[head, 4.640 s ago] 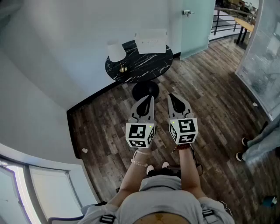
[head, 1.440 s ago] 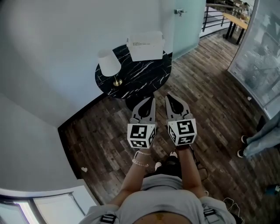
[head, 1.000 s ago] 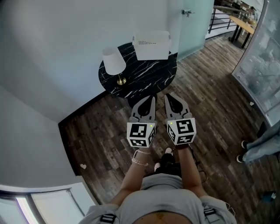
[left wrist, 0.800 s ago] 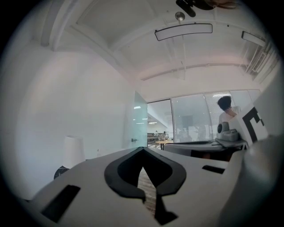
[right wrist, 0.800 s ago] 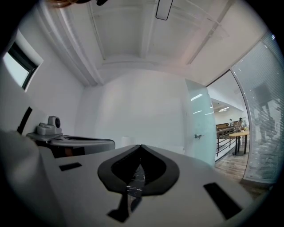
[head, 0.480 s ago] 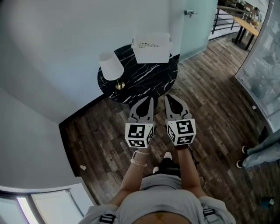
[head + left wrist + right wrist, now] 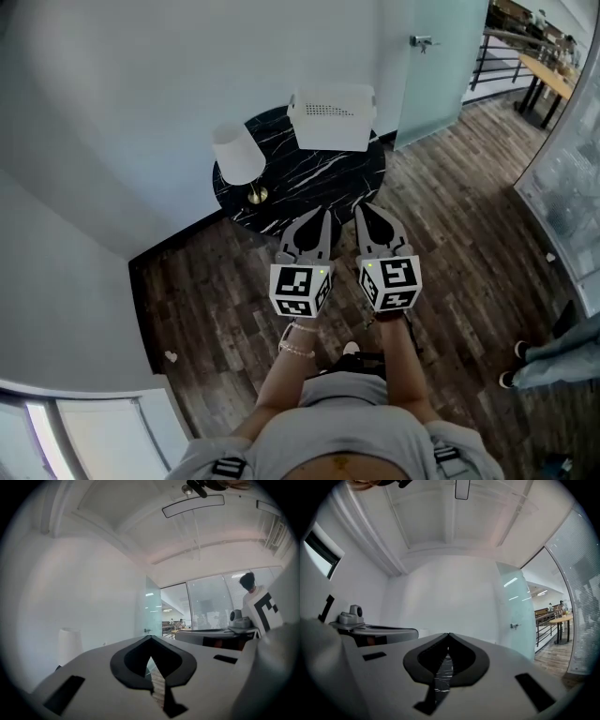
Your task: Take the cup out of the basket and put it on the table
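A white basket with a perforated side stands at the far edge of the round black marble table. No cup shows; the basket's inside is hidden from here. In the head view my left gripper and right gripper are held side by side, level, with their tips over the table's near edge. Both are shut with nothing between the jaws. The left gripper view shows its jaws meeting at a point. In the right gripper view the jaws also meet, with a strip of marble table showing under them.
A white-shaded lamp with a brass foot stands on the table's left side, and its shade shows in the left gripper view. A frosted glass door is behind the table at right. A person's legs are at the right edge. The floor is dark wood.
Both grippers have moved forward together, still shut. The table, basket and lamp now lie closer, with the table's near edge reaching the jaw tips.
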A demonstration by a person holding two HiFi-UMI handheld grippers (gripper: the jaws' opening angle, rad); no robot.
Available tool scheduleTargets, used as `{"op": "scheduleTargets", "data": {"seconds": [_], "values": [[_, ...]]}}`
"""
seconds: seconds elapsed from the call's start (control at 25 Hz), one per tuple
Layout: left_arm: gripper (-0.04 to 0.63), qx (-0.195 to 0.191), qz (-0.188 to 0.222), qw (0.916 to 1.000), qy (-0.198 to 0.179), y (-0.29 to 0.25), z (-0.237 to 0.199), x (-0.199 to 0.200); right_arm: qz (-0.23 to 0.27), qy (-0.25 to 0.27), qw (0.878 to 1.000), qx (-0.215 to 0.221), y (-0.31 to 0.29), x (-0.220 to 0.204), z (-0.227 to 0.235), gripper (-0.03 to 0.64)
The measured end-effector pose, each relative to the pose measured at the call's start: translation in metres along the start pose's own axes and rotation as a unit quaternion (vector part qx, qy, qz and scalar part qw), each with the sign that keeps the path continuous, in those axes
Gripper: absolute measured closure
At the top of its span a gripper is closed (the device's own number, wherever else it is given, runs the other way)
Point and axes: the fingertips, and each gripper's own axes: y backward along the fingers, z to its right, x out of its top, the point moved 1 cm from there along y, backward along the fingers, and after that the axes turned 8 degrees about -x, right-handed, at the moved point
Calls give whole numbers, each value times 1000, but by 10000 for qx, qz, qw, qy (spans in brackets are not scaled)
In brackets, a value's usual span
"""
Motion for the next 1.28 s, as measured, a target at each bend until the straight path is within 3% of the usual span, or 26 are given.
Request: {"op": "scheduleTargets", "data": {"seconds": [0.68,1.28], "values": [[591,348,-15,9994,-25,-35,7,-9,48,-72,9997,249,-20,-6,40,609],[591,-294,-3,9996,-59,-97,-22,-9,51,-2,9996,-274,-72,-7,63,609]]}}
